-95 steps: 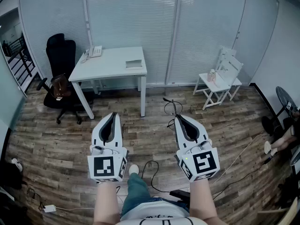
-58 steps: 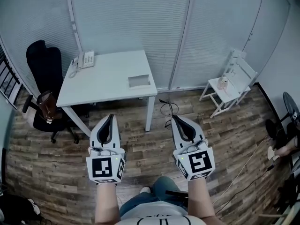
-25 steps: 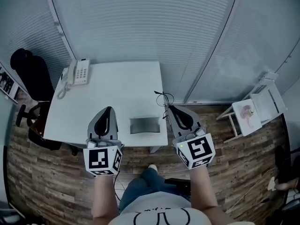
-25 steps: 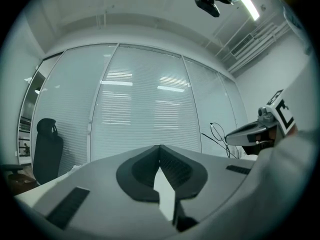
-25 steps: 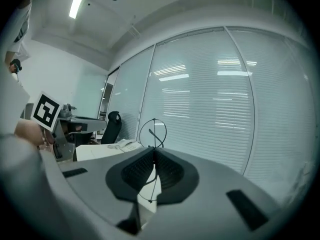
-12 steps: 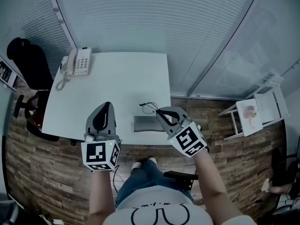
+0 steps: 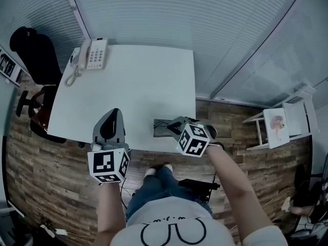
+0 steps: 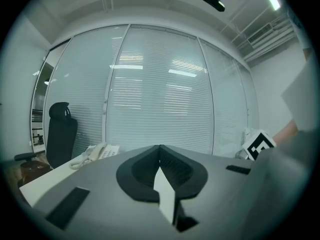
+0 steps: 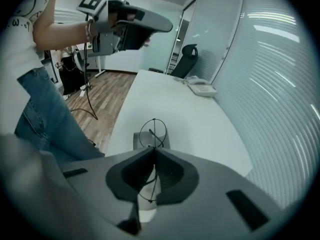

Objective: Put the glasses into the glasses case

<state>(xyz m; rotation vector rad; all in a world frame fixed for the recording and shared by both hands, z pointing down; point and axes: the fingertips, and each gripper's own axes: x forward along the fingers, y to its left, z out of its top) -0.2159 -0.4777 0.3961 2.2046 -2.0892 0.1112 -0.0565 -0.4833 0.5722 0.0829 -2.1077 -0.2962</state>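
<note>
Thin wire-framed glasses (image 9: 154, 132) stick out of my right gripper (image 9: 152, 149), which is shut on them. In the head view that gripper (image 7: 172, 128) hovers over the grey glasses case (image 7: 157, 123), which lies by the front edge of the white table (image 7: 128, 81), and the glasses (image 7: 164, 129) hang just above it. From the right gripper view, the case (image 9: 142, 140) shows right behind the lenses. I cannot tell whether the case is open. My left gripper (image 7: 114, 113) is shut and empty, held over the table's front edge to the left of the case; its jaws (image 8: 160, 146) point at the blinds.
A white desk phone (image 7: 95, 54) with a coiled cord sits at the table's far left corner. A black office chair (image 7: 32, 42) stands left of the table. A small white folding chair (image 7: 287, 121) stands on the wood floor to the right. Blinds run behind the table.
I have walked up to the table. My right gripper has swung left and down with the glasses, from beside the case to over it. The left gripper has kept its place.
</note>
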